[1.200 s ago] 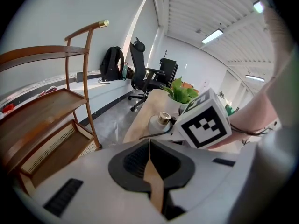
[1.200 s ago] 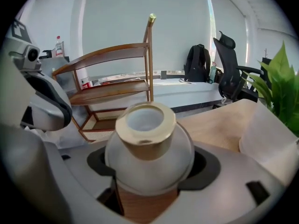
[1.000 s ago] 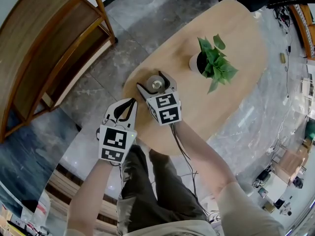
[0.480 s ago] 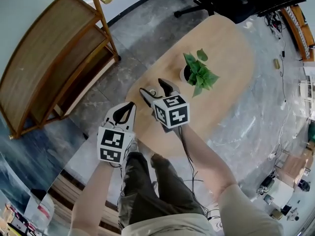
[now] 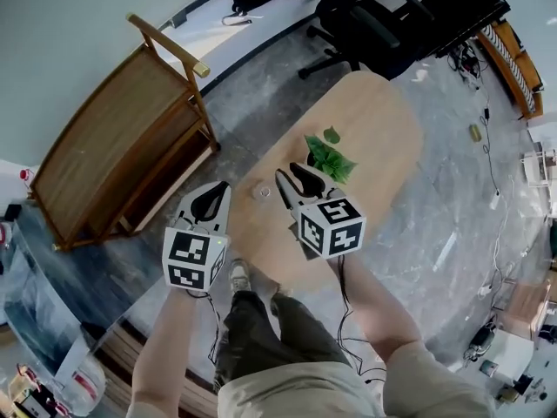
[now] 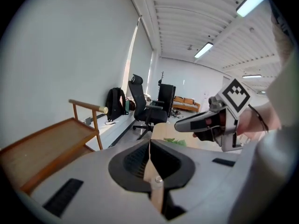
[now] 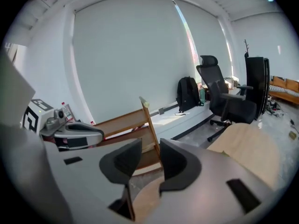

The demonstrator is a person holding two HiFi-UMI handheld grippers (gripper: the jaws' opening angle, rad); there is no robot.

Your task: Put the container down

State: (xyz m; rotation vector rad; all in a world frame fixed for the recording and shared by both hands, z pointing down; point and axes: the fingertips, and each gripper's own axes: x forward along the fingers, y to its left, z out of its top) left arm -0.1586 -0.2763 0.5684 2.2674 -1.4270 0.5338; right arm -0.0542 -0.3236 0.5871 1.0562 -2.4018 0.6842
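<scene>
My right gripper (image 5: 287, 174) jaws closing, empty. Small round clear container (image 5: 261, 191) sits on oval wooden table (image 5: 383, 138). Left gripper (image 5: 223, 186) closed, empty.

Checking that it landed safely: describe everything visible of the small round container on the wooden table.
The small, round, pale container sits on the light wooden oval table, near the end nearest the person. Material and lid are too small to tell. It lies free between the shut left gripper and the empty right gripper, whose jaws are closing.
</scene>
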